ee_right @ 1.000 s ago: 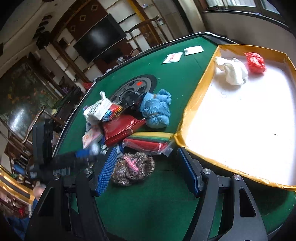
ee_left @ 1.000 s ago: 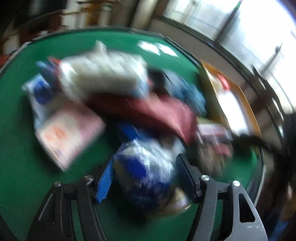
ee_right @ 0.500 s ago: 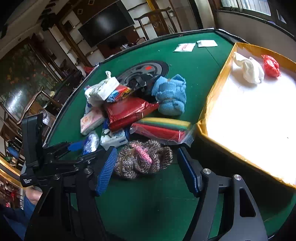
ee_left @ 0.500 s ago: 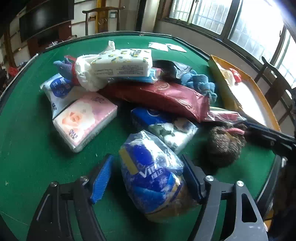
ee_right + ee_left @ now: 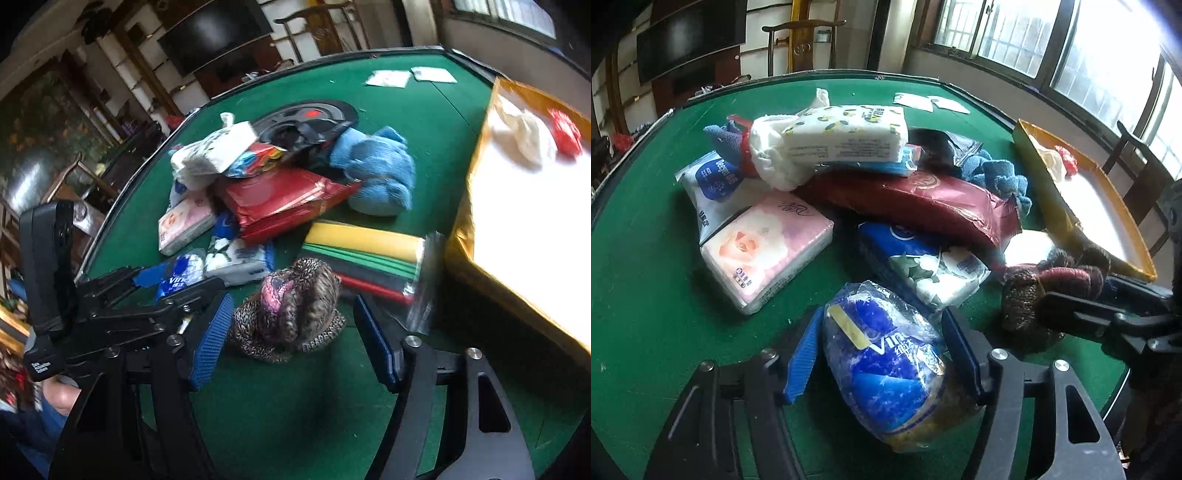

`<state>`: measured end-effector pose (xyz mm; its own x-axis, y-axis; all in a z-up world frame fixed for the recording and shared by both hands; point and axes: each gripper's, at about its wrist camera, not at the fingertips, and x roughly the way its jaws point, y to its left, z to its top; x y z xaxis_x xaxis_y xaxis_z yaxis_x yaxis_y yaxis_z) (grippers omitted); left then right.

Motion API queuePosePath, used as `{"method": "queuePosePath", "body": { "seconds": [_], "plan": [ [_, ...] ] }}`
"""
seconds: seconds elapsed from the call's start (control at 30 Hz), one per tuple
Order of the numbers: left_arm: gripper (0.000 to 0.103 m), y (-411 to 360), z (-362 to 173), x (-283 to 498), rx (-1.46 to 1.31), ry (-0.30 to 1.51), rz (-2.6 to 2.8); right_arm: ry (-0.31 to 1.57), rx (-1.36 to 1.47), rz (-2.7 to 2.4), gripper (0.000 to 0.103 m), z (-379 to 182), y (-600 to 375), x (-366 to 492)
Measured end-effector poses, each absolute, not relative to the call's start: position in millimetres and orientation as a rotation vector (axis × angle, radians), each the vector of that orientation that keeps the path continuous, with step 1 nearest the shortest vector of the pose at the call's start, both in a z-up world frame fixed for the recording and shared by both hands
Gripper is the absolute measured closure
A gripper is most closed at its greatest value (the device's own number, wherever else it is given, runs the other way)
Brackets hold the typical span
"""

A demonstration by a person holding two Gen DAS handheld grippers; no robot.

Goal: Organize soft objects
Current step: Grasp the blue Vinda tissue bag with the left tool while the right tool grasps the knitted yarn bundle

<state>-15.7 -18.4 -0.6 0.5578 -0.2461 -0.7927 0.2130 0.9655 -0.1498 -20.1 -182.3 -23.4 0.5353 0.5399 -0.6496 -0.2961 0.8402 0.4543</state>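
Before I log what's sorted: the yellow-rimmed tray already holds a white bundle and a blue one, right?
Not quite. The tray holds the white bundle and a red bundle, not a blue one; the right wrist view shows both at its far end. The blue knit piece lies on the green table, outside the tray.

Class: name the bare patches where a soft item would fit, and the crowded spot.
Free: most of the tray floor; green felt left of the pink tissue pack; felt before the paper slips. Crowded: the central pile around the red packet.
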Motion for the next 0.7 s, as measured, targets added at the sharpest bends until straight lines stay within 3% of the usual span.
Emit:
{"method": "queuePosePath", "body": {
  "seconds": [0.07,0.13,0.7],
  "plan": [
    [0.039,-21.8,-0.8,-15.2,-0.024,0.942,-0.266,0.854,0.281,0.52,0.047,-20.5,-178.2,-24.3],
    [0.048,-20.9,-0.4,-16.2,-0.029,0.939,-0.273,0.829,0.27,0.533,0.048,-16.7,-178.4,-28.8],
    [0.049,-25.1,24.4,-35.5,-0.068,0.841,-0.346,0.727,0.413,0.532,0.048,-12.3,-219.9,-44.0]
  ]
}}
